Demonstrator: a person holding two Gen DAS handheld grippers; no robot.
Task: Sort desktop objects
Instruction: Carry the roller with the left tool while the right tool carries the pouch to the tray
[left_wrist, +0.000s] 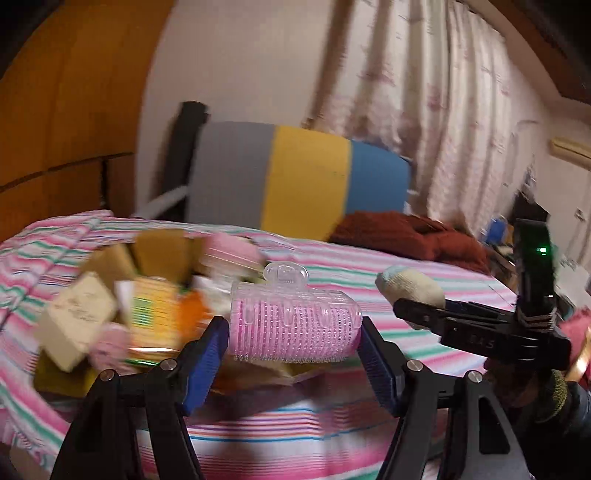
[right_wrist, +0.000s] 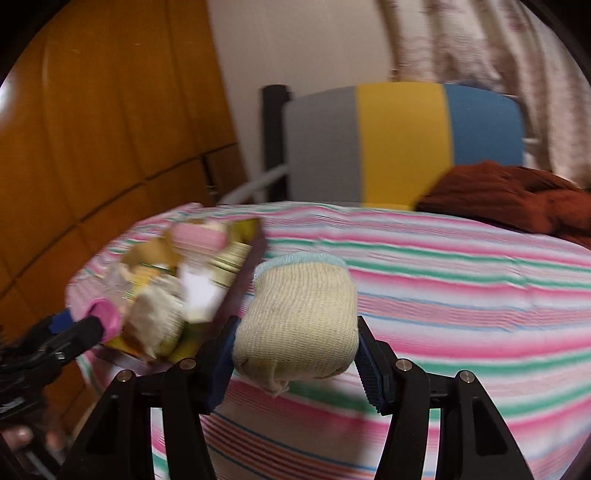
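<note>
Left gripper (left_wrist: 294, 332) clamped on pink hair roller (left_wrist: 295, 325), right gripper (right_wrist: 295, 343) squeezing rolled sock (right_wrist: 299, 325), both above striped bed (right_wrist: 461, 295). Beyond, left of roller, cluttered box (left_wrist: 110, 295). Risk: springy sock slipping out; roller snagging.

A cluttered box (left_wrist: 85, 314) blocks the bed's (left_wrist: 424, 291) left side; its striped middle lies open up to the red blanket (left_wrist: 410, 236).
</note>
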